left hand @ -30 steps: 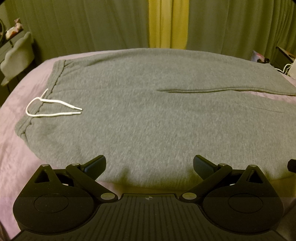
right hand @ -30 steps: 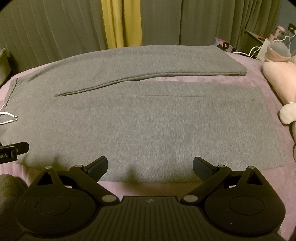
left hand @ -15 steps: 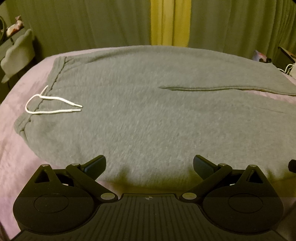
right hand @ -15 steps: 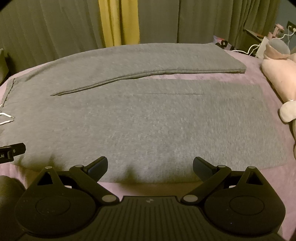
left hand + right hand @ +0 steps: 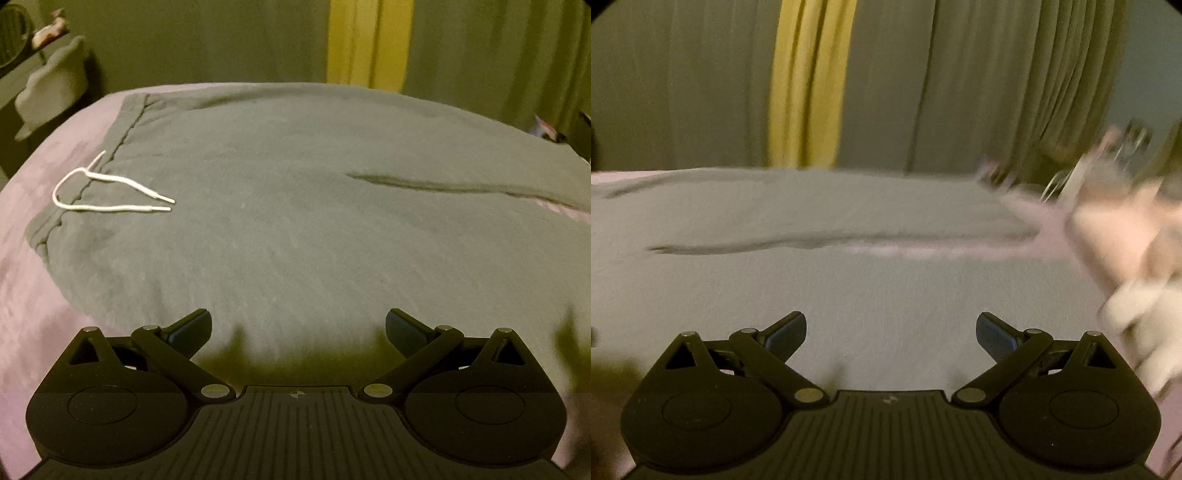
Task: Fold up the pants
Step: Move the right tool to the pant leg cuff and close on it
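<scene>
pants [image 5: 295, 206]: grey fleece sweatpants, spread flat on the bed, waistband far left, legs running right; near leg and far leg split by a dark crease
drawstring [image 5: 110, 192]: thin white cord, looped at the waistband, both tips lying loose on the fabric
left gripper [image 5: 297, 328]: jaws spread wide, nothing held, low over the near edge of the pants below the waist
right gripper [image 5: 891, 330]: jaws spread wide, nothing held, over the near leg; view badly motion-blurred
step in hand, judged: reaching in to pinch the near edge, likely for a lengthwise fold of near leg onto far leg
how to do it well: bite the outer seam edge only, both layers, not the sheet; lift both ends level so the thick fleece rolls over without bunching
bedsheet [image 5: 26, 295]: pale pink, soft, slightly wrinkled
plush toy [image 5: 1126, 240]: pink and white, right of the leg ends, blurred
curtains [image 5: 683, 92]: green-grey pleats, one yellow strip, far side
</scene>
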